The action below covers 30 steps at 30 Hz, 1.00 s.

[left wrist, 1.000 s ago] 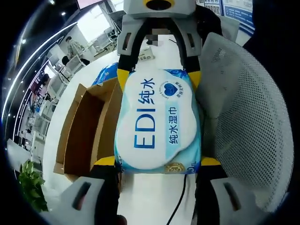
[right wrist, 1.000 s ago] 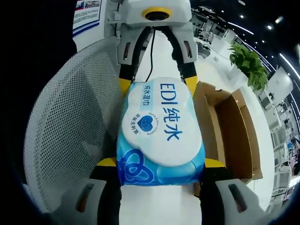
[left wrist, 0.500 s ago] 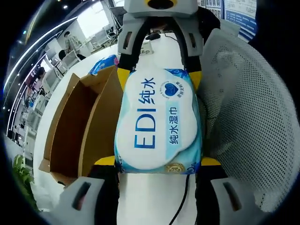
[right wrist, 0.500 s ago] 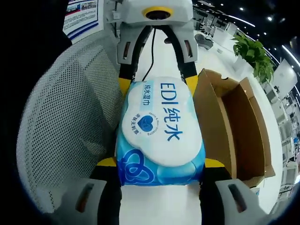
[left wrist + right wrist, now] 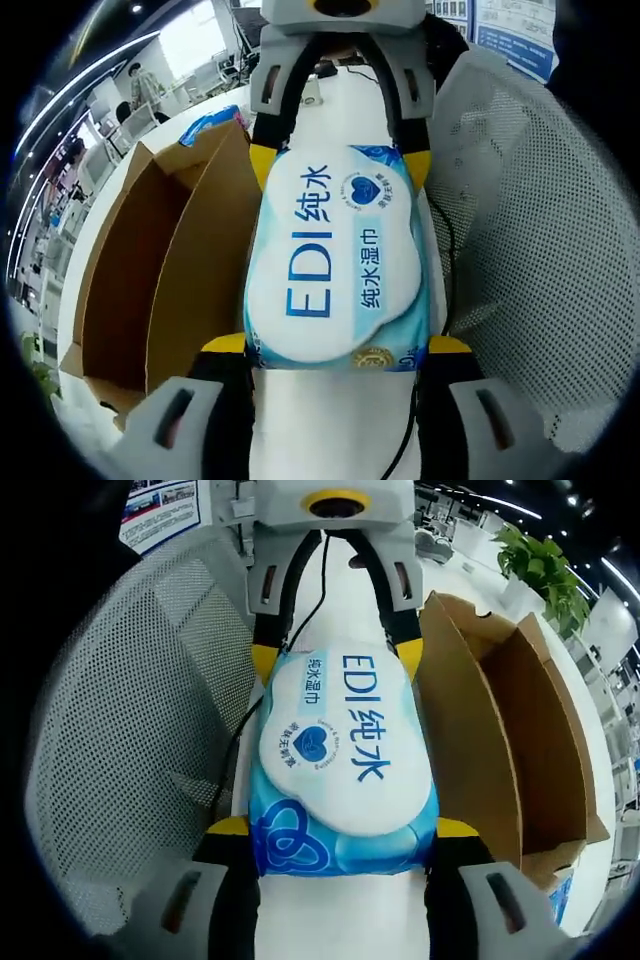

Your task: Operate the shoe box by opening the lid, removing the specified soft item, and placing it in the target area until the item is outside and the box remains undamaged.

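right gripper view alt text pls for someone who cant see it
A blue and white wet wipes pack is held at both ends by the two grippers. An open cardboard box sits to its right, a white mesh chair to its left.

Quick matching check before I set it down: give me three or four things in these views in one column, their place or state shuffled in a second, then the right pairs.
1. wipes pack
2. cardboard box
3. mesh chair
4. plant

a. open, brown inside
b. held at both ends by the two grippers
c. white, perforated
d. green, beyond the box

Pairs: 1-b, 2-a, 3-c, 4-d
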Available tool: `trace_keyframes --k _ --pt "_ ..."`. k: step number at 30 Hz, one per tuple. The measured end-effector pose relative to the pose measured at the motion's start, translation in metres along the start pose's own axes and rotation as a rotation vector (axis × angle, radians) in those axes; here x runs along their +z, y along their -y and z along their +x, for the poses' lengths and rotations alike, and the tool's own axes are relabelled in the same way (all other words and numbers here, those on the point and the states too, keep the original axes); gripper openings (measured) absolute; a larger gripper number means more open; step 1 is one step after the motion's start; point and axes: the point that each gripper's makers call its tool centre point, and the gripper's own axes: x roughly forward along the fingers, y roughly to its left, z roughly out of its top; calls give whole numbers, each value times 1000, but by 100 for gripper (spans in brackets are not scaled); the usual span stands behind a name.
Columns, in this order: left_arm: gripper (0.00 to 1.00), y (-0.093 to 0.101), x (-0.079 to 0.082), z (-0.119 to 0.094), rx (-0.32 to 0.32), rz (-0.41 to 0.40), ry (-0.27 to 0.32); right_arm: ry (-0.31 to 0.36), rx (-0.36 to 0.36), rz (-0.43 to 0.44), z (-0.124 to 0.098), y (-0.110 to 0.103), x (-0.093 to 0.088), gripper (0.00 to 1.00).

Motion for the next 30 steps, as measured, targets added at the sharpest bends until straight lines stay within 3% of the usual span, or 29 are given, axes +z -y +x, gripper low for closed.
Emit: trace_keyframes --k 10,16,20,30 --pt "64 -2 -4 13 -25 -10 1 -16 24 17 10 2 -8 64" --pt "65 -1 -9 26 -26 -12 -22 -80 34 14 22 1 -18 65" --pt "66 -1 -7 24 -31 -22 -31 -86 37 14 23 2 -22 66" --pt "69 -3 -5 23 -37 -4 11 -100 26 27 24 1 -26 68"
